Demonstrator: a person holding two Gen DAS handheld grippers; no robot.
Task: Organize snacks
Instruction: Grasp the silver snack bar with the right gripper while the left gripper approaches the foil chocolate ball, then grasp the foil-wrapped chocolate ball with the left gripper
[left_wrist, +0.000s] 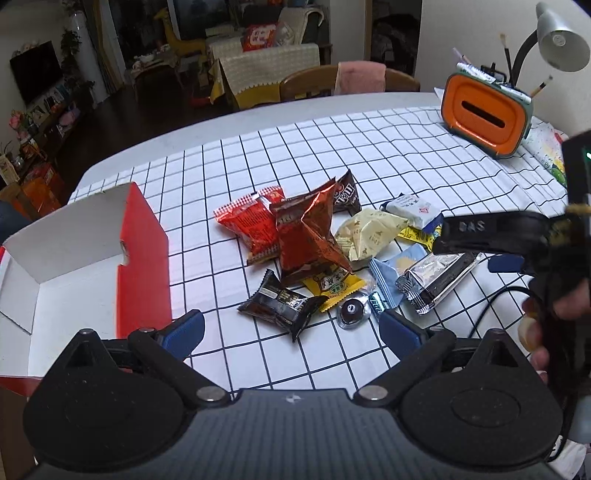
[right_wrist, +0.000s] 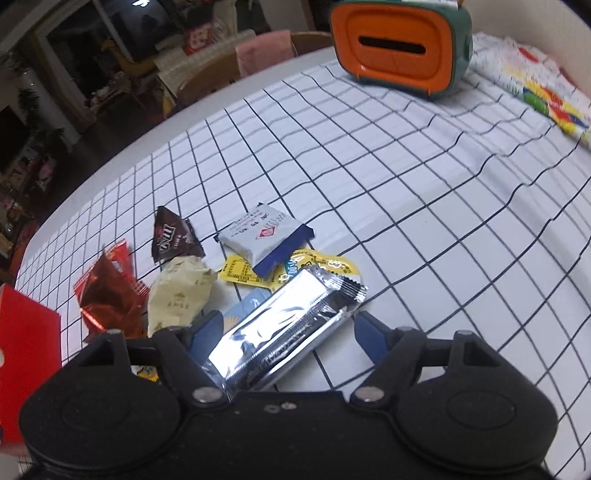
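while right tongs (right_wrist: 288, 325) straddle silver packet (right_wrist: 280, 332)

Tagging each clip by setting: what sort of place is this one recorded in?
Most likely a home, at a dining table open to a living room. The checked tablecloth covers the table, a wooden chair stands behind it, and a sofa and wall television show in the room beyond.

white black-grid tablecloth (left_wrist: 369, 147) over the table, orange-and-green tissue box (left_wrist: 484, 114) near its far right corner, pen holder (left_wrist: 506, 79) behind it, grey desk lamp (left_wrist: 561, 40) above, printed cloth (right_wrist: 535, 92) along right edge, wooden chair (left_wrist: 314, 83) with pink towel (left_wrist: 360, 75) at far edge
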